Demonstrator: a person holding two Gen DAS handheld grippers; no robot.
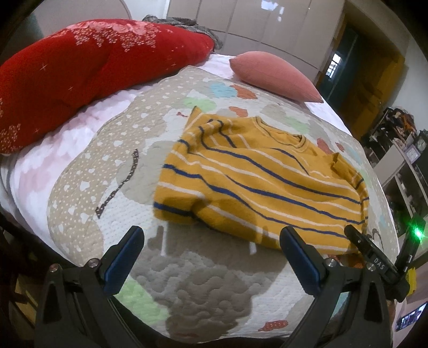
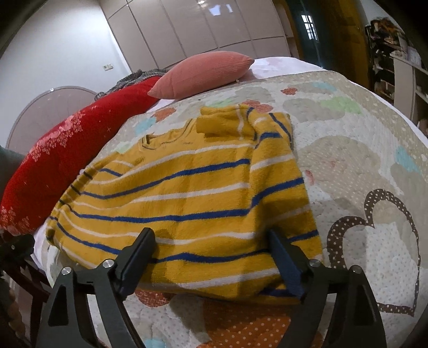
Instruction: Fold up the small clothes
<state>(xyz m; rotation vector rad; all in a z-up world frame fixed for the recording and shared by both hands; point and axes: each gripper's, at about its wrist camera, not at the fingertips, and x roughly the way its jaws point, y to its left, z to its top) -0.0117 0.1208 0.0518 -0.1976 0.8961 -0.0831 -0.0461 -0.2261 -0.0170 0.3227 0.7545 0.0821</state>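
Observation:
A small yellow shirt (image 1: 254, 182) with blue and white stripes lies flat on the patterned quilt (image 1: 112, 160), its sleeves folded in over the body. My left gripper (image 1: 211, 235) hovers open above bare quilt just short of the shirt's near left corner, with nothing between its blue pads. In the right wrist view my right gripper (image 2: 210, 234) stands wide open over the shirt (image 2: 187, 200), low above its near hem. Cloth spreads under and between the fingers, and the pads do not press on it. One black finger (image 1: 358, 238) of the right gripper shows at the shirt's near right corner.
A big red flowered pillow (image 1: 80, 75) lies along the bed's left side, and a pink cushion (image 1: 272, 75) sits at the far end. Pale wardrobe doors (image 2: 200, 24) stand behind the bed. Cluttered shelves (image 1: 401, 160) are at the right, past the bed's edge.

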